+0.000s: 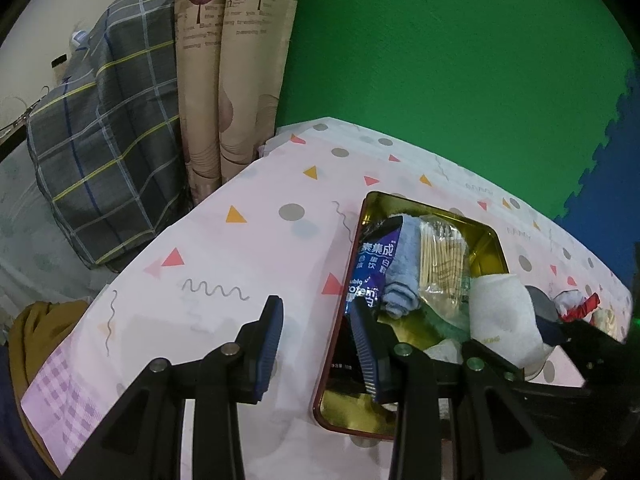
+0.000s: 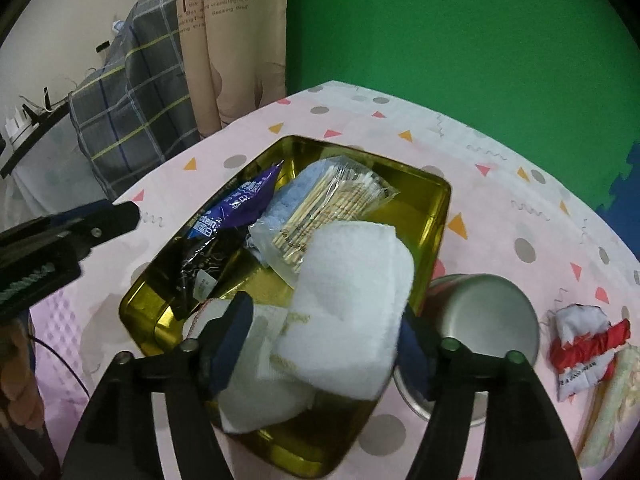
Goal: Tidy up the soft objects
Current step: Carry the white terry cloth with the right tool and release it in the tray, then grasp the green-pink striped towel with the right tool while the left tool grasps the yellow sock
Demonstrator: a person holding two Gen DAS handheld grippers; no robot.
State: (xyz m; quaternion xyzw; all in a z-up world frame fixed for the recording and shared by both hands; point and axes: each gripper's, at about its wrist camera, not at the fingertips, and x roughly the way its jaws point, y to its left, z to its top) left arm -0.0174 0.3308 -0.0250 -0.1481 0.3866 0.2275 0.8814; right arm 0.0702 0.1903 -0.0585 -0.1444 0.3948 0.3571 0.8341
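Note:
A gold tin point(image 2: 434, 216) sits on the pink patterned tablecloth and holds a purple packet point(image 2: 236, 204), a light blue cloth point(image 2: 288, 200), a bag of cotton swabs point(image 2: 332, 208) and white soft items. My right gripper point(image 2: 324, 344) is open around a folded white towel point(image 2: 352, 304) lying over the tin's near part. My left gripper point(image 1: 316, 344) is open and empty, one finger point(image 1: 366, 350) inside the tin's left rim point(image 1: 352, 248), the other point(image 1: 268, 344) outside it. The towel also shows in the left wrist view point(image 1: 500, 316).
A metal can point(image 2: 480, 320) lies right of the tin. A red-and-white cloth bundle point(image 2: 584, 340) and a pale packet point(image 2: 612, 396) lie further right. A plaid cloth point(image 1: 104, 152) and curtain point(image 1: 228, 80) stand beyond the table's left edge. A green wall is behind.

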